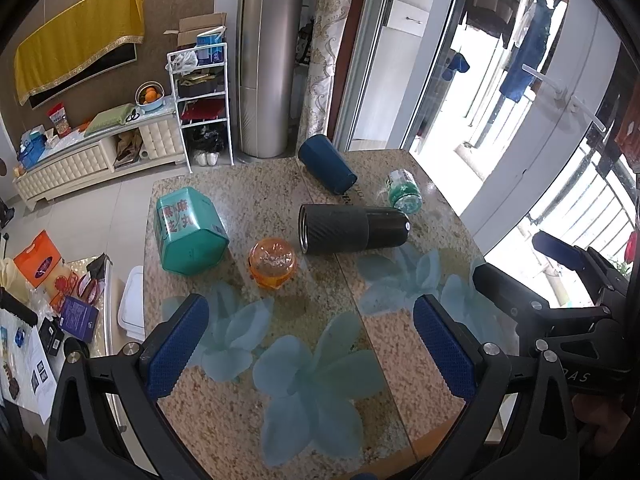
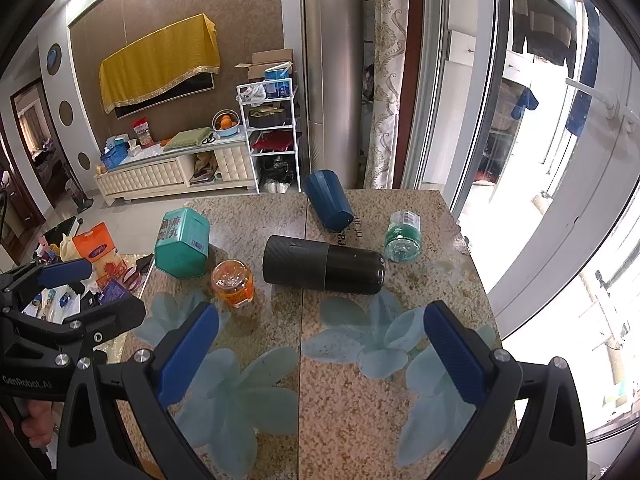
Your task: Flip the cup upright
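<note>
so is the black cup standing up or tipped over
Tipped over. The black cup lies on its side on the stone table, open mouth facing the orange cup; neither gripper touches it.

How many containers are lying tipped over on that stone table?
5, none hidden as far as I can tell: a teal hexagonal box at left, an orange jar beside it, a black flask in the middle, a blue cup behind it, and a green bottle at right.

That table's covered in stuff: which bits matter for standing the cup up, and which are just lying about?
For the job:
black cup, lying on its side
left gripper, open
right gripper, open

Just lying about:
blue cup
teal tin
orange jar
green bottle
</note>
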Available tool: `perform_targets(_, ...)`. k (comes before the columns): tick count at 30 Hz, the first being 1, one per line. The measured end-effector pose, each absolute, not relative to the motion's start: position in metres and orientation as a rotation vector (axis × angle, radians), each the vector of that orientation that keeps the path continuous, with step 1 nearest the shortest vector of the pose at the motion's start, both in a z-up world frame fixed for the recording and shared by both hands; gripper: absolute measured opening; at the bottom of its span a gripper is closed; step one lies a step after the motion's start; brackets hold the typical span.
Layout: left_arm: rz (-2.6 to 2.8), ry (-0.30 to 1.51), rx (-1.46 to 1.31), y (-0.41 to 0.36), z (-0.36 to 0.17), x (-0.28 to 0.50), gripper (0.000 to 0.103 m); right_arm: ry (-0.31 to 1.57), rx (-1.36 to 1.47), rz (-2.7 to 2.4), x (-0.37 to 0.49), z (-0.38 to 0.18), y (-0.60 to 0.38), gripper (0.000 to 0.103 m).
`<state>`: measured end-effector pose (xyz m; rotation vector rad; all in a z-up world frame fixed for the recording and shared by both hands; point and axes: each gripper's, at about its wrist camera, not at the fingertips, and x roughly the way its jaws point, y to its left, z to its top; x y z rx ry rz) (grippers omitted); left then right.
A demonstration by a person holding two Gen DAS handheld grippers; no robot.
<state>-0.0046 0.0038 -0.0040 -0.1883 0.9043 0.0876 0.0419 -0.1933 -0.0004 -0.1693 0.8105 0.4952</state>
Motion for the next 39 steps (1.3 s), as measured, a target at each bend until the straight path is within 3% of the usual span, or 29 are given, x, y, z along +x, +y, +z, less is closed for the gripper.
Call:
perform_targets(28,0.085,0.907,-0.205,0.006,-0.006,-0.011,0.103,0.812,-0.175,0.501,0.038,0.001,-0.193,0.103)
perform_targets(39,0.082,0.939,-0.245,0.021,-0.030,-0.010,0.103,0.863,-0.196,0.481,0.055,0.003,-0.192,0.103)
